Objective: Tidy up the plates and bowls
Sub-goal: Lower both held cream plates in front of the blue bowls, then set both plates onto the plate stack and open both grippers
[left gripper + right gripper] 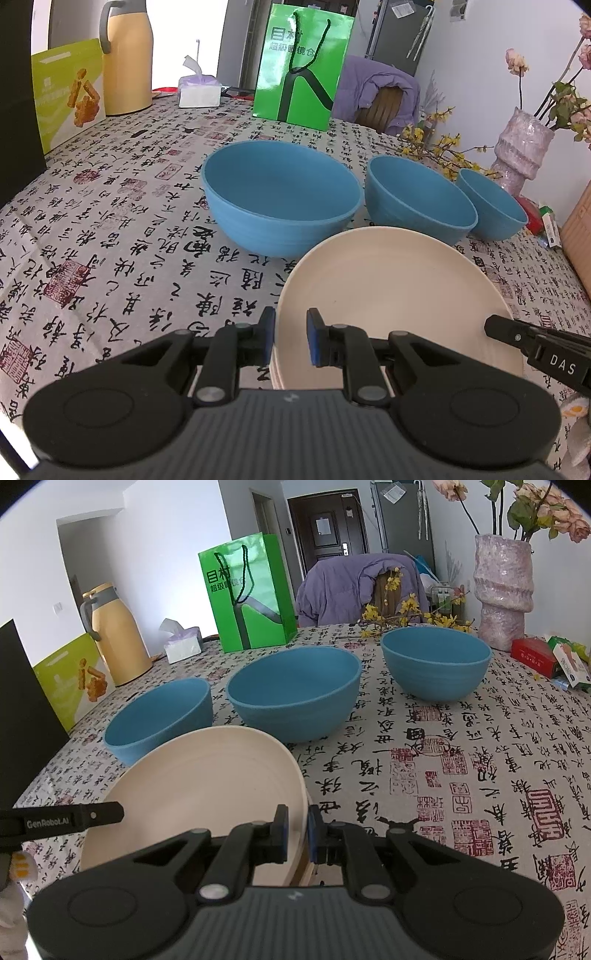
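Left wrist view: your left claw (290, 338) clamps the cream plate's (388, 295) left rim; your right claw (297, 829) clamps its right rim; three blue bowls (280, 195) sit beyond on the tabletop (129, 258).

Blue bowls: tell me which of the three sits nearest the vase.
The smallest blue bowl, at the right end of the row beside the pink vase. The middle bowl and largest bowl sit further left.

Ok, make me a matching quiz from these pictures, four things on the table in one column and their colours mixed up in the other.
Things:
1. plate
2. large bowl
3. paper bag
4. thermos jug

Colours:
A. green
B. yellow
C. cream
D. blue

Pairs: 1-C, 2-D, 3-A, 4-B
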